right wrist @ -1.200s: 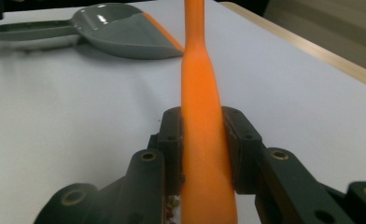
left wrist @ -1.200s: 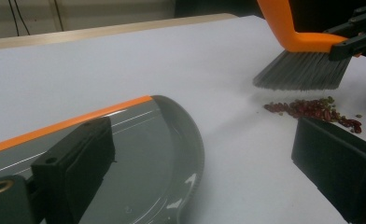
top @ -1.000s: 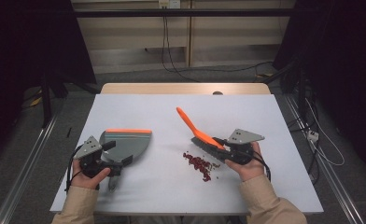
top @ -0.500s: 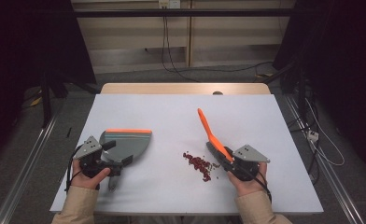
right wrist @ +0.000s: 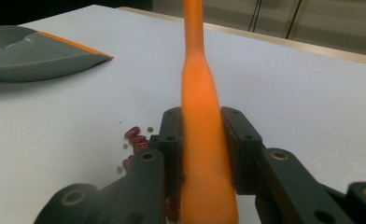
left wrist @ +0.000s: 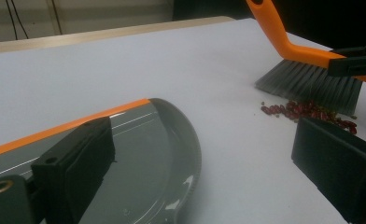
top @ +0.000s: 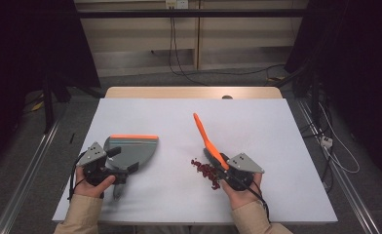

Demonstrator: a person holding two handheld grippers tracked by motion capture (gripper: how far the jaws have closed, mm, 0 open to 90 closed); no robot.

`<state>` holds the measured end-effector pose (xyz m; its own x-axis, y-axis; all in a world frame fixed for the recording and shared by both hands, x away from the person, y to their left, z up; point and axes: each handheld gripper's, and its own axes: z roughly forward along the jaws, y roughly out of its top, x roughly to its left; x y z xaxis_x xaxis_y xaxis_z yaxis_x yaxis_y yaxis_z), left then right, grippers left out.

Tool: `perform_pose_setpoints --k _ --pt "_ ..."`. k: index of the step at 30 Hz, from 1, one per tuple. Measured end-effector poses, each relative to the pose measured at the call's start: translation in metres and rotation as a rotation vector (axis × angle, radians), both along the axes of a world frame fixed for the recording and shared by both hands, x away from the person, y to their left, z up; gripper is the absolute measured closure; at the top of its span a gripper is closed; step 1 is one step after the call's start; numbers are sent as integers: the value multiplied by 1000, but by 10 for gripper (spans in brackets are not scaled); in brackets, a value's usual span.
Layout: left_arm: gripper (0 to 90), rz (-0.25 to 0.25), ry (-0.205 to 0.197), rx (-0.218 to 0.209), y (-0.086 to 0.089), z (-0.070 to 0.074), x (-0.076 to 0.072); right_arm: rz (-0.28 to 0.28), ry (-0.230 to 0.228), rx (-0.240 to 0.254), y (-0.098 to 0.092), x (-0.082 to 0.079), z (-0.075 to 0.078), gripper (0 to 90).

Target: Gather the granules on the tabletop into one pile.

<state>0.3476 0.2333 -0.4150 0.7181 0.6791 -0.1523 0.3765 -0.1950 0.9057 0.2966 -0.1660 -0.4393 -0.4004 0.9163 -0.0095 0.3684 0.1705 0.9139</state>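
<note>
- Swung round since a second ago, the orange brush point(top: 209, 142) now points its handle toward the far side of the table point(top: 276, 126), where earlier it leaned to the far left; the hand carrying it has come nearer the table's front edge.
- Right gripper point(top: 226, 170) is clamped on the brush, jaws pressed to either side of the orange handle point(right wrist: 200, 140), grey bristles point(left wrist: 312, 84) down at the table.
- Red beans point(top: 206, 169) lie in a small scatter just left of the bristles, touching or nearly touching them; the near end of the pile is partly hidden behind the gripper.
- Grey dustpan point(top: 130, 148), its orange lip on the far side, sits well to the left of the beans, rounded edge facing them across bare table.
- Left gripper point(top: 112, 171) rests at the pan's near end; its jaws appear spread, but whether they hold the pan's handle cannot be told.
- Judged from this, a sweep must run leftward, bristles pushing beans toward the pan.
</note>
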Motion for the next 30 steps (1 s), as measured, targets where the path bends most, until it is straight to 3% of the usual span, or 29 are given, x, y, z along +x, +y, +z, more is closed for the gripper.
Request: perform_pose_setpoints --k 4,12,18,20,22,27,30 --pt "57 0 0 0 1 0 0 11 -25 -30 4 2 1 714" --pt "57 2 2 4 1 0 0 70 -31 12 -19 12 8 714" --pt "57 4 7 2 0 -1 1 169 -40 50 -38 32 8 714" --pt "57 4 9 1 0 -1 1 230 -38 60 -42 41 7 714" --pt "57 5 10 0 0 -1 1 260 -33 30 -42 49 7 714" --pt "57 -2 13 8 -1 -2 1 358 -42 22 -40 67 6 714" --pt "57 0 17 4 -1 -3 1 389 -33 19 -37 75 3 714"
